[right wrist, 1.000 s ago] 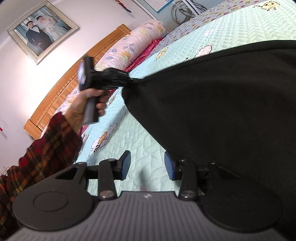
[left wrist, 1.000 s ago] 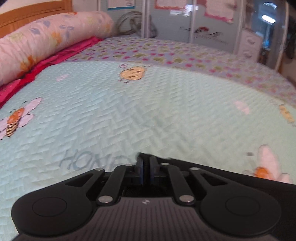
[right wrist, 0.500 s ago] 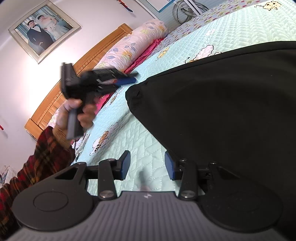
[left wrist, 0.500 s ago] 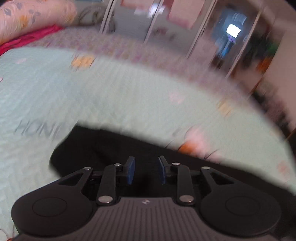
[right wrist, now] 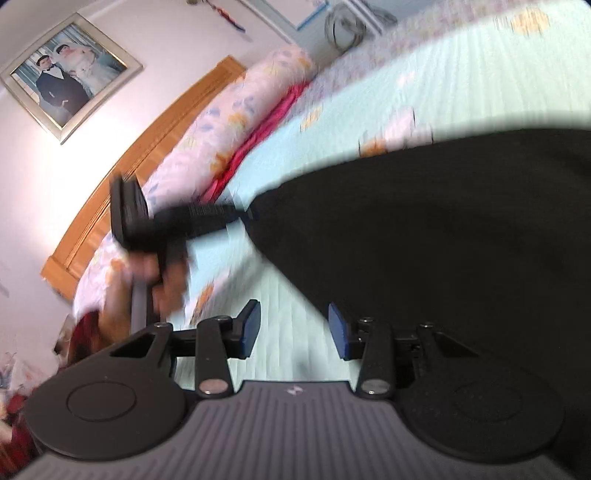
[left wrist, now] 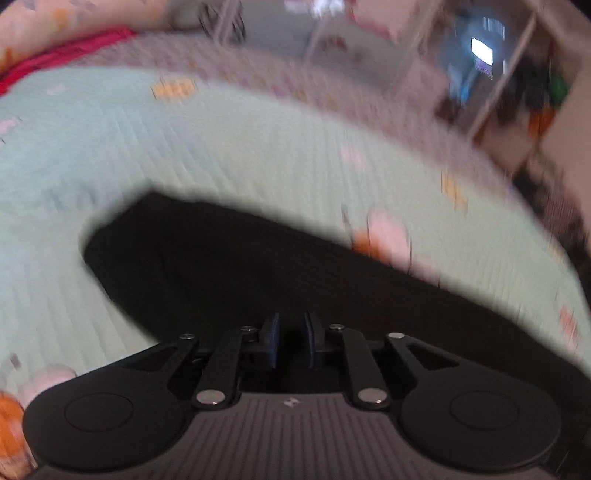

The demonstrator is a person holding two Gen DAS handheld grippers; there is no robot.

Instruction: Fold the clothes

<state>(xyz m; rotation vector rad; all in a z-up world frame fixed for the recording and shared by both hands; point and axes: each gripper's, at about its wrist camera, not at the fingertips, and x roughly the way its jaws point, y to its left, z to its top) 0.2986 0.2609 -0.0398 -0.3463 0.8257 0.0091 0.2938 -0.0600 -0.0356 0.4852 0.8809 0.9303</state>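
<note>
Lying flat under parted jaws of L gripper (left wrist: 290,341): blk garment (left wrist: 229,266).

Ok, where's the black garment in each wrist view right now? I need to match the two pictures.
Left wrist view: the black garment fills the lower middle, its corner at centre-left, straight ahead of the left gripper.
Right wrist view: the same cloth covers the right half, its edge running down towards the right gripper.
Shared landmark: the long floral pillow with red fabric beside it.
</note>
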